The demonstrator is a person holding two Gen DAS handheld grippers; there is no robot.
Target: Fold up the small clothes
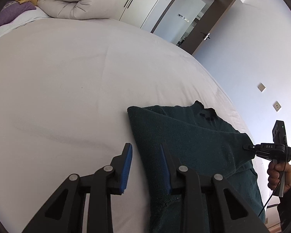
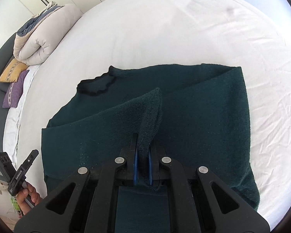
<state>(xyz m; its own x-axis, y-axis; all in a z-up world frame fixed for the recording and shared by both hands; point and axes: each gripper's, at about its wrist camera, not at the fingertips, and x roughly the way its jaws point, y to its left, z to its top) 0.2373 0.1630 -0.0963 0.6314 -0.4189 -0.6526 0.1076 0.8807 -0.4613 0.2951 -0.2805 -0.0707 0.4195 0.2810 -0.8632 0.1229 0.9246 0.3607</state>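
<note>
Lying on the white bed (image 2: pixel 184 29), the dark green sweater (image 2: pixel 194 126) is spread near the bed's near edge, its black-trimmed neckline (image 2: pixel 96 86) turned toward the head end, where a rolled duvet (image 2: pixel 38 38) and two cushions (image 2: pixel 13 81) are stacked well apart from it. In the right wrist view the right gripper (image 2: pixel 143 155) is seen clamped on a pinched ridge of knit, the blue pads pressed together with cloth between them and a peak of fabric drawn up from the body of the garment. In the left wrist view the left gripper (image 1: pixel 147 165) is seen with its jaws apart: one blue pad (image 1: pixel 127 165) is over bare sheet just beside the sweater's left border, the other over the knit, so that the border is straddled but not pressed. The knit is judged thick, soft and limp, light enough for one grip, not fragile, and rough enough not to slip from the pads. Stretch and sag are to be expected wherever it is lifted from a single point, and loose layers may be dragged along. A hold is best taken on a doubled edge or at hem and shoulder corners, with both layers gathered, so the fold line is kept straight.
</note>
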